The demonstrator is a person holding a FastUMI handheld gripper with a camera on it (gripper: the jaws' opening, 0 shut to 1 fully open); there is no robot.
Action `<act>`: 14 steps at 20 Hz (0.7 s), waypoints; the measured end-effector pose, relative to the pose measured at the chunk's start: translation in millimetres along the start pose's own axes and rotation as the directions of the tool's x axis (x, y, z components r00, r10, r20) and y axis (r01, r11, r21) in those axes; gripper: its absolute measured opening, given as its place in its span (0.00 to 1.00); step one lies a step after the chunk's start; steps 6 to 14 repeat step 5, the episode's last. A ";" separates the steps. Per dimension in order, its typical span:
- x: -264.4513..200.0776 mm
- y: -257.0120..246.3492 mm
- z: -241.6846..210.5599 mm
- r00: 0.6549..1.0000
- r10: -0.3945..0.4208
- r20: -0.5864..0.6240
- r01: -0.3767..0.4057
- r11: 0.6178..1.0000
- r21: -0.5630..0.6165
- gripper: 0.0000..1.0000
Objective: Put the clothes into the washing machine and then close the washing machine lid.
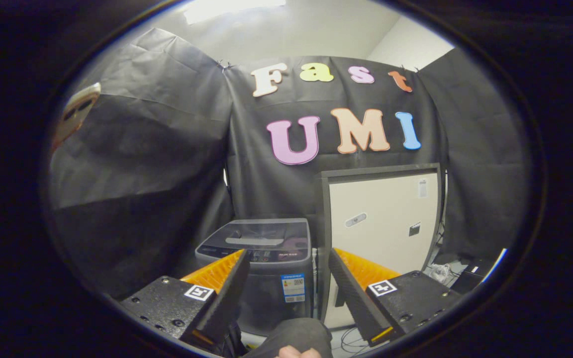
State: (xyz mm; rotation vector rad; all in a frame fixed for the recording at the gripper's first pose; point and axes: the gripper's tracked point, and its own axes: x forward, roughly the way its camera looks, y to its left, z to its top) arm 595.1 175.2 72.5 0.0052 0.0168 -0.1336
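The hand-held gripper (286, 293) hangs well back from the washing machine (261, 268), its two fingers spread wide with nothing pressed between them. Low and near, in the gap between the fingers, sits a dark grey bundle of soft stuff (299, 335), and a bit of a person's hand (296, 353) shows just under it; it could be a garment or a sleeve, and I cannot tell which. Beyond the fingers, the washing machine stands on the floor against the booth's black cloth wall, and its smoky see-through lid (259, 233) lies flat and shut, with a pale handle bar across it. Something pinkish glimmers under the right part of the lid, too faint to call as laundry or a reflection. So this fits clothes already inside with the lid down, or a load waiting with the lid shut. Just to the right of the washer stands a tall pale cabinet (383, 219) with a dark frame. As for handling, clothes are light, limp and easy to bunch, so a pinch on a thick fold would likely hold better than a thin edge. The lid looks rigid and smooth, probably slippery, and its front handle bar seems the sensible place to take it.
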 end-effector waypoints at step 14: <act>0.5 4.9 -2.5 1.000 0.014 -0.009 -0.014 1.000 0.003 0.97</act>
